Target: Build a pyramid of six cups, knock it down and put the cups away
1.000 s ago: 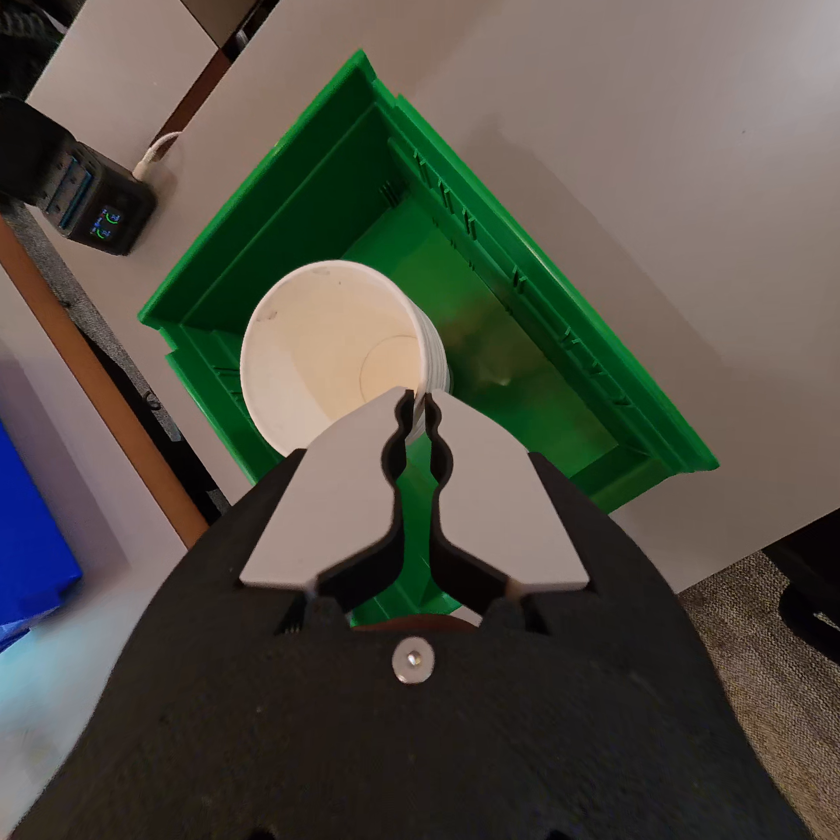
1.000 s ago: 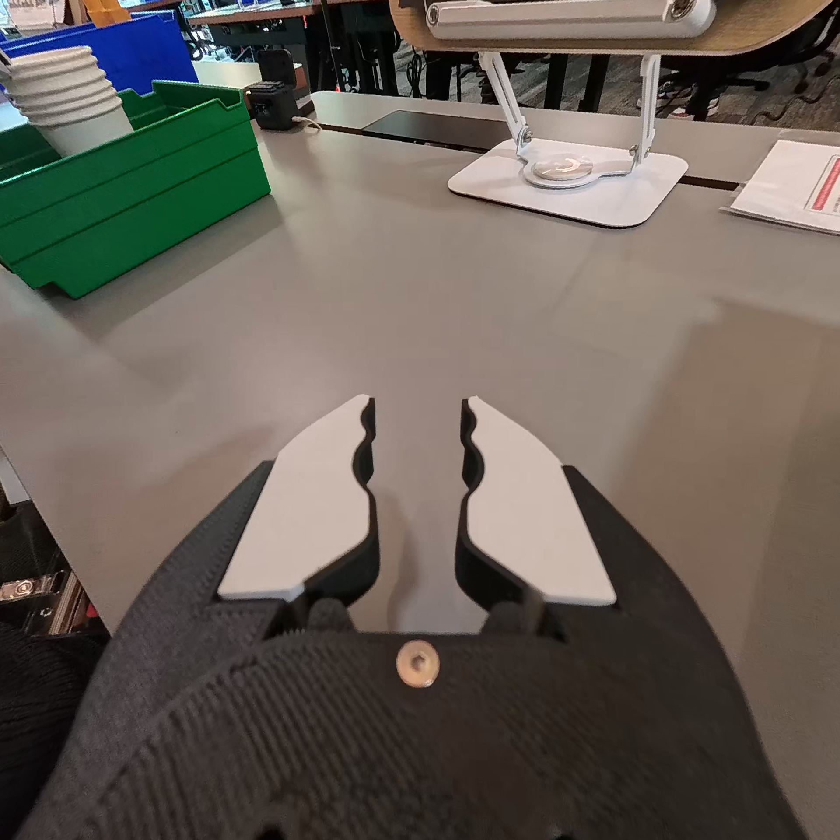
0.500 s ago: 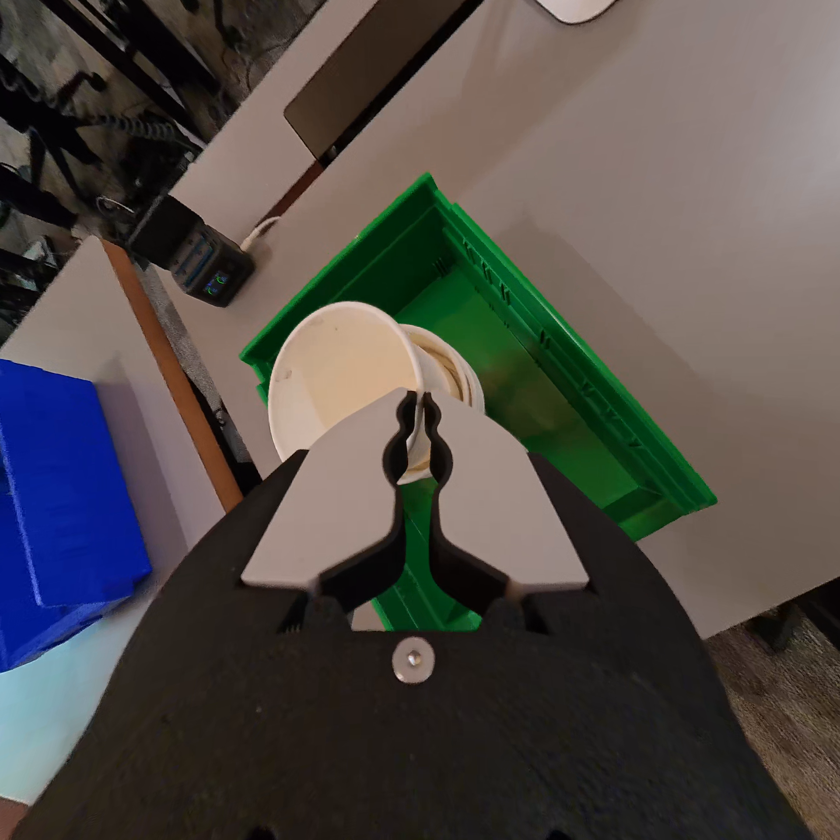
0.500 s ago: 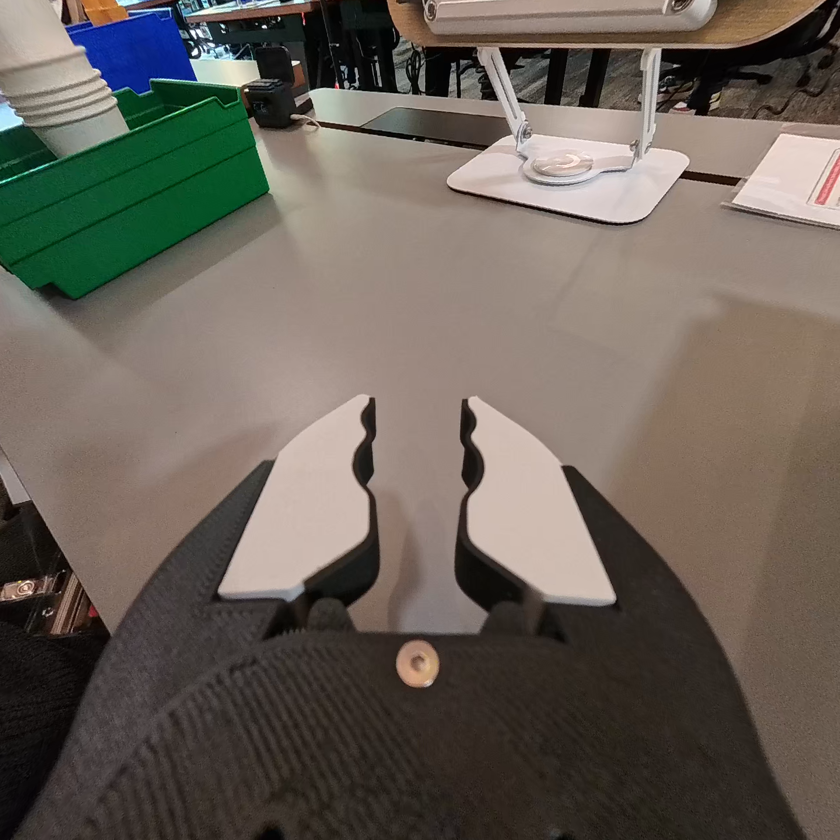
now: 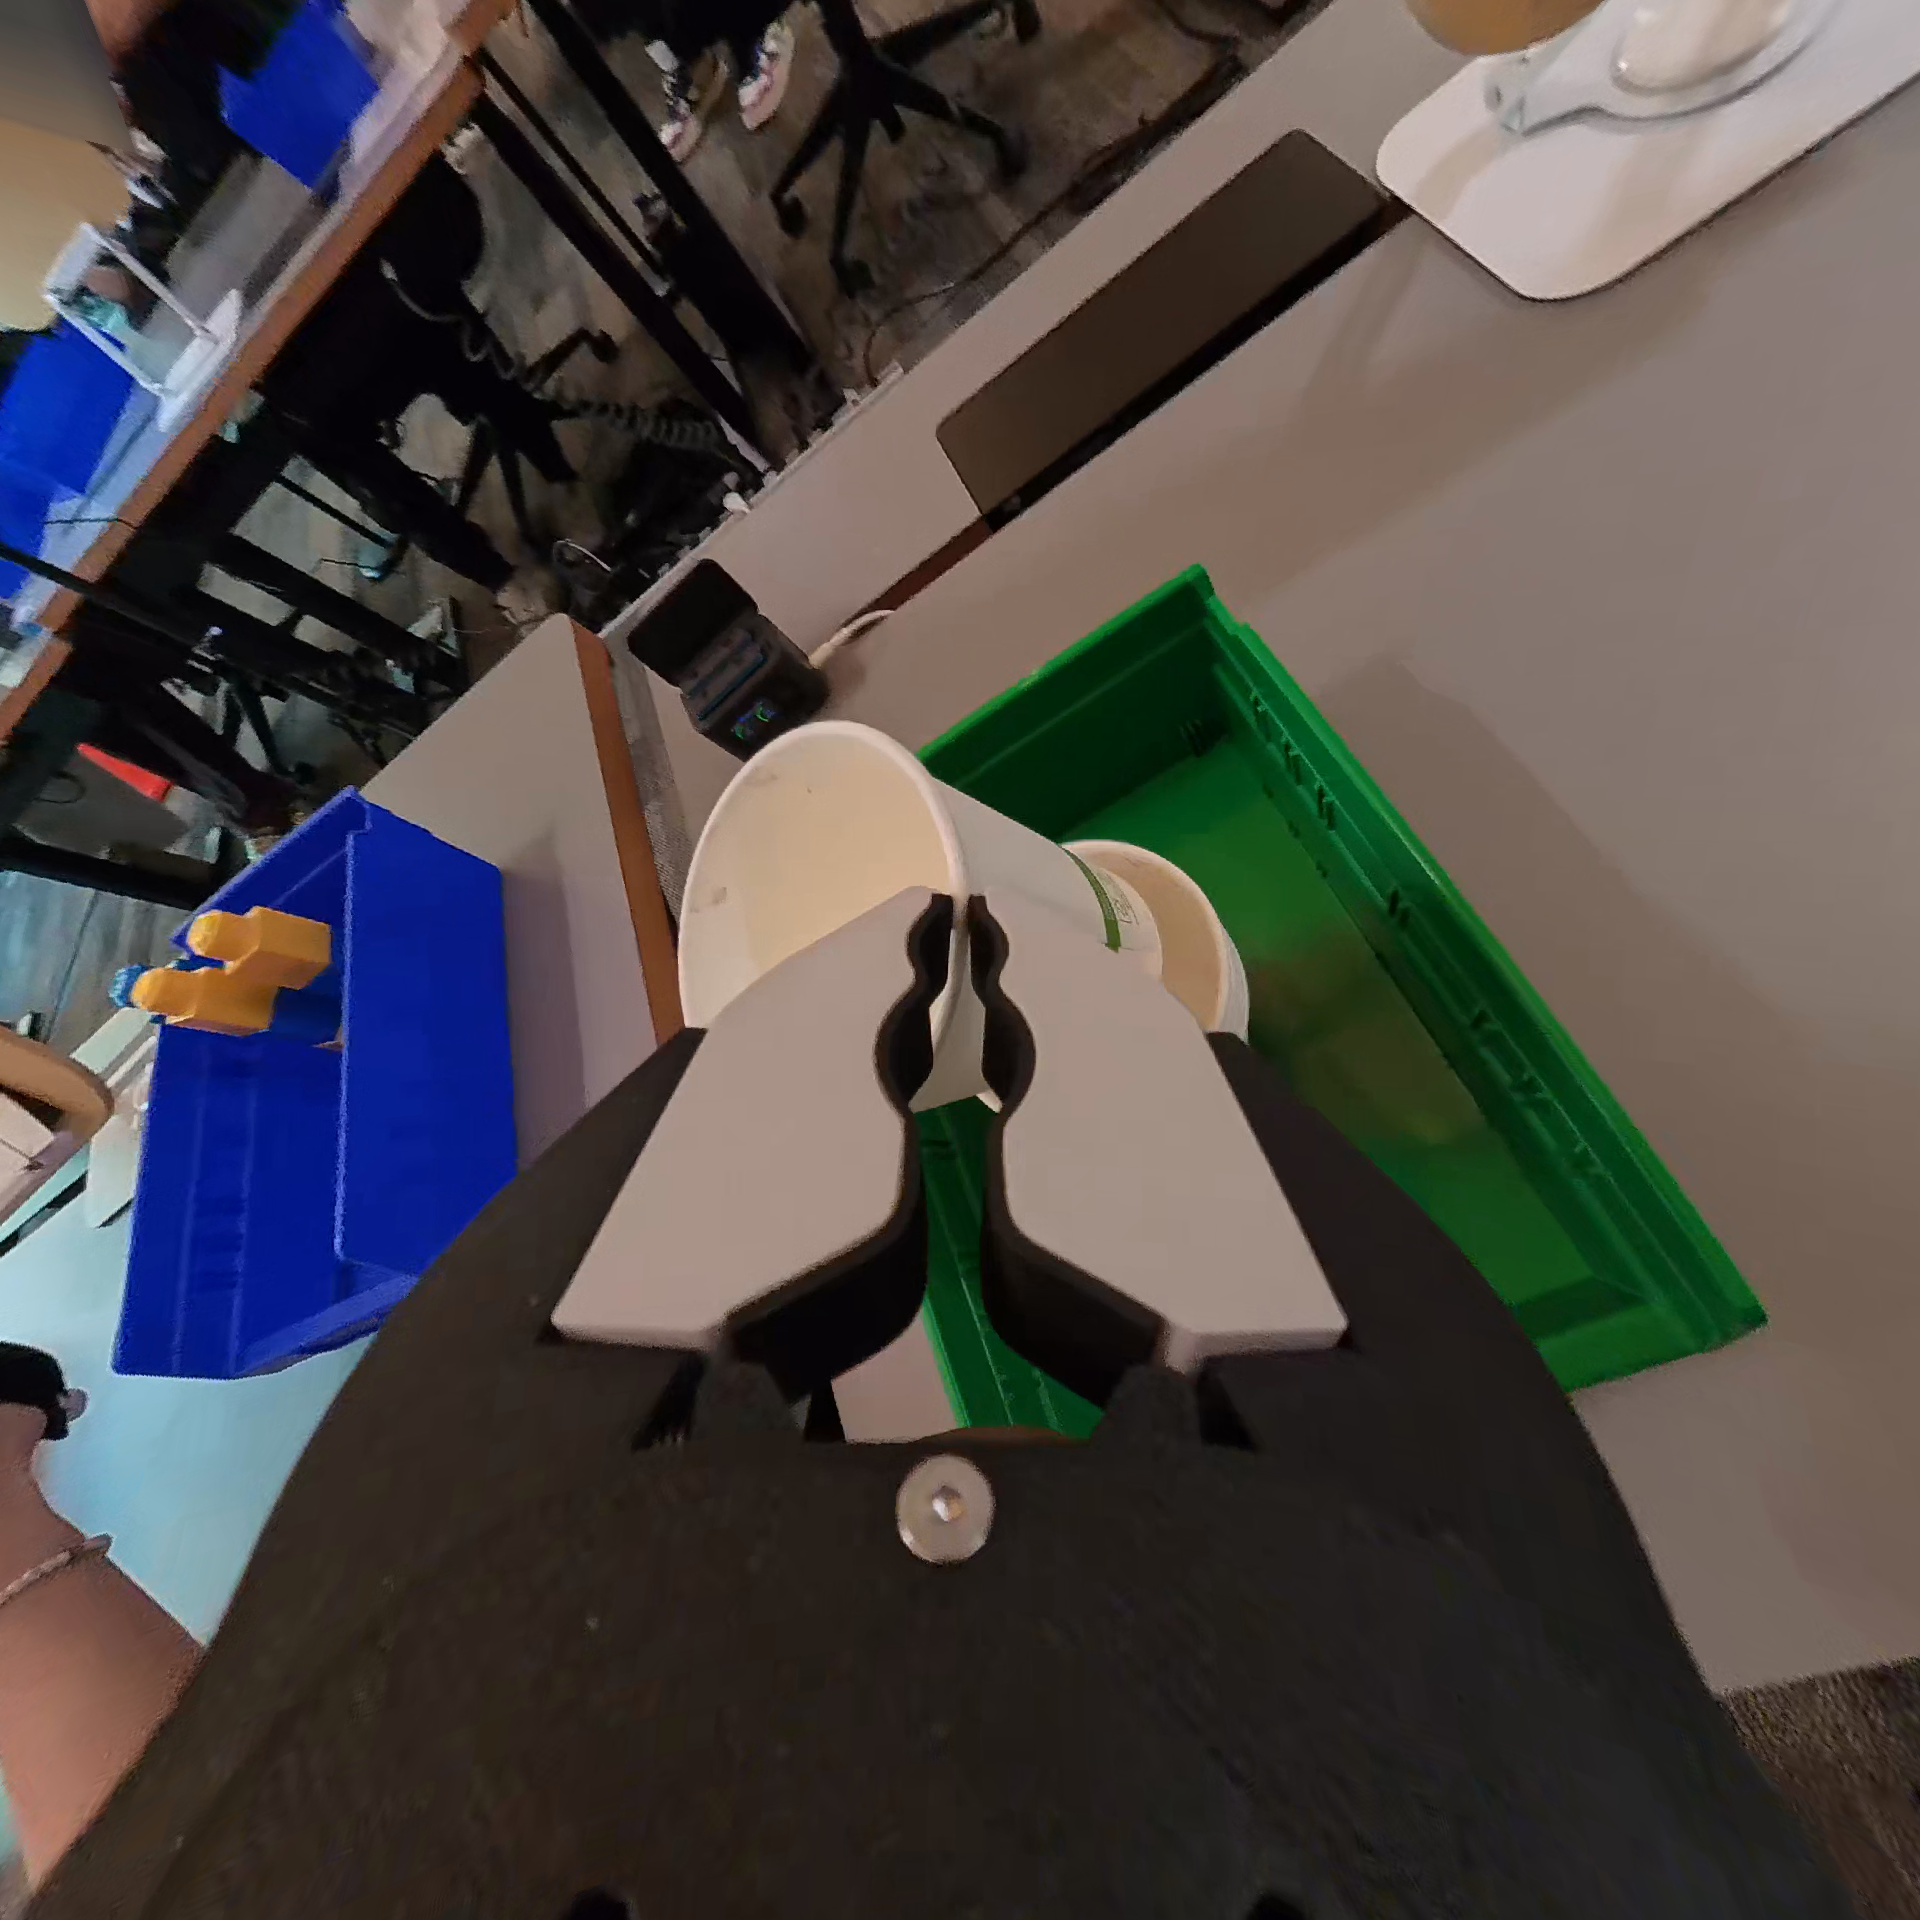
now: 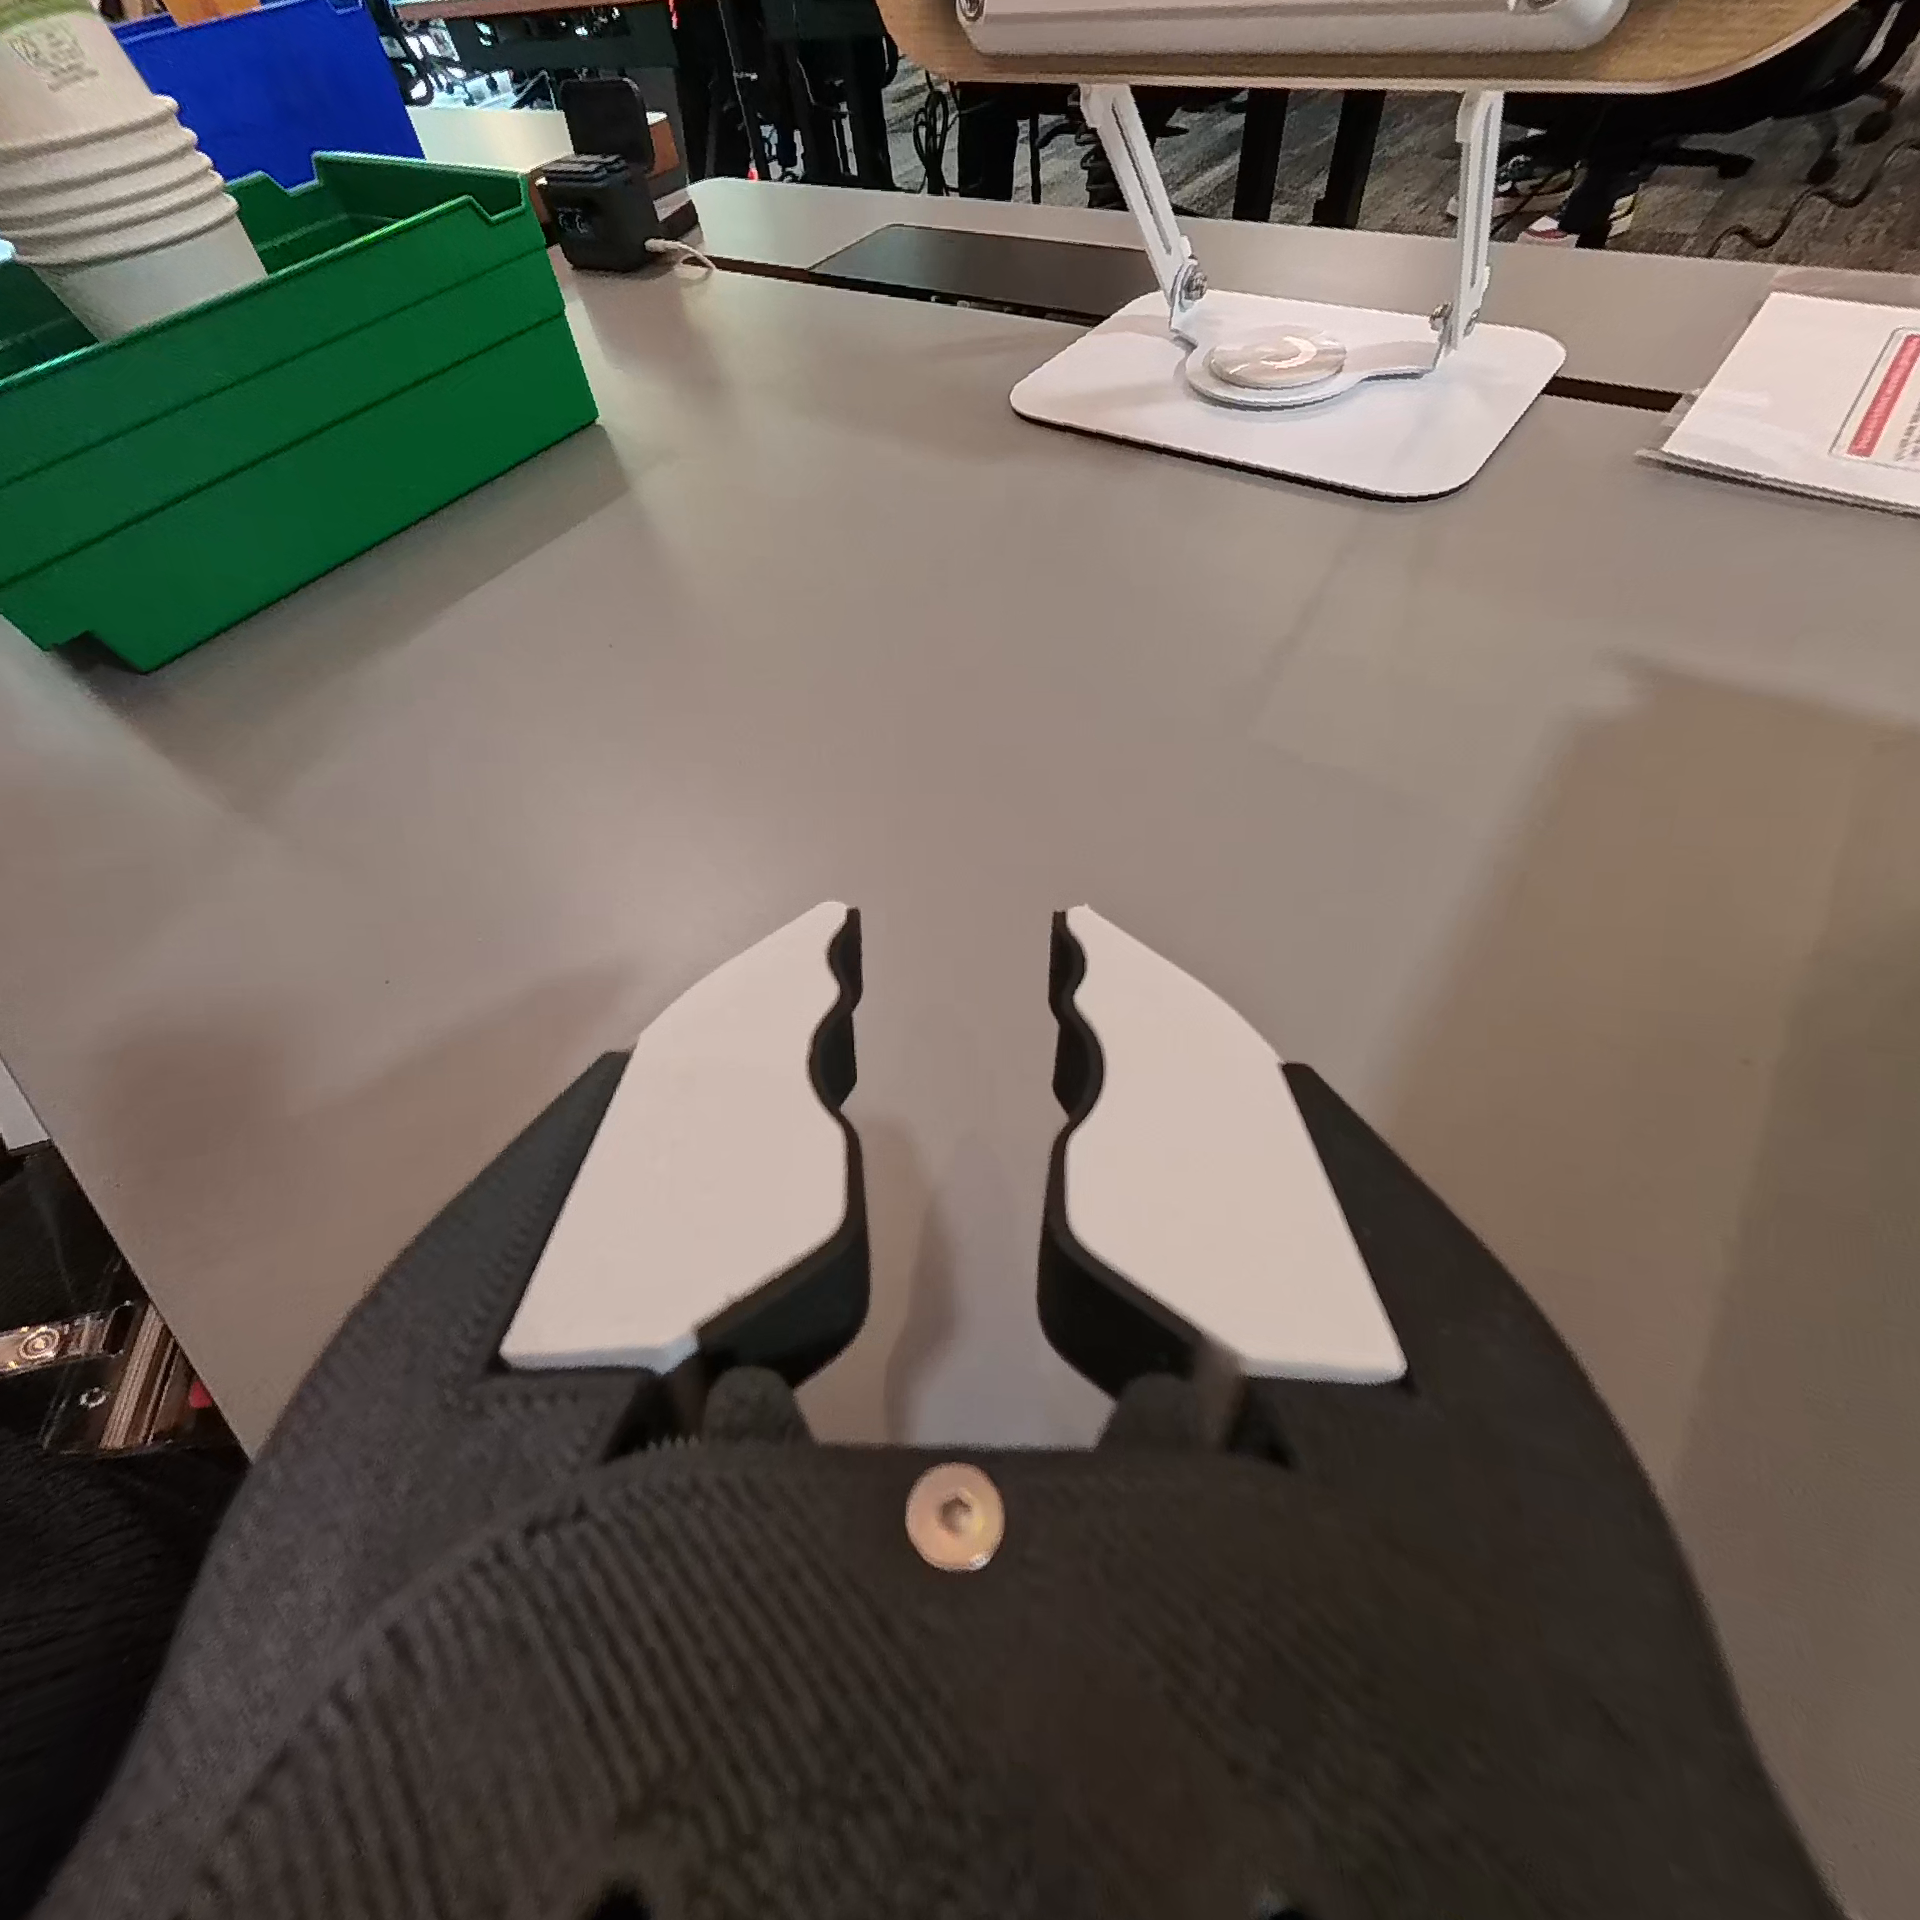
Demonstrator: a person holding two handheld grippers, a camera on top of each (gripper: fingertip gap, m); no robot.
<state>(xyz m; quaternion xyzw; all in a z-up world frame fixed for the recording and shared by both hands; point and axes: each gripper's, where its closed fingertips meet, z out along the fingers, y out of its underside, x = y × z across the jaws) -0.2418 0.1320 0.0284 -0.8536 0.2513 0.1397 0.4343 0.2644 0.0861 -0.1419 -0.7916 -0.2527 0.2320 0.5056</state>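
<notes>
The left gripper is clenched on the rim of a white cup, one finger inside the mouth and one outside. A second ago this cup sat deep in the stack in the green bin, and only its mouth showed. Half a second ago it was partly out. Now most of its wall is free, with a green print on it, and only its bottom end is at the mouth of the next cup below. So the top cup is almost separated from the others, while the stack stays in the bin. The camera is also higher than before, because more of the room, the blue bin and the black charger come into view.

In the right view the lifted cup rises out of the stack at the top left corner. The right gripper has not moved: its jaws are apart and hold nothing, low over the grey table, well apart from the green bin and from the white stand
</notes>
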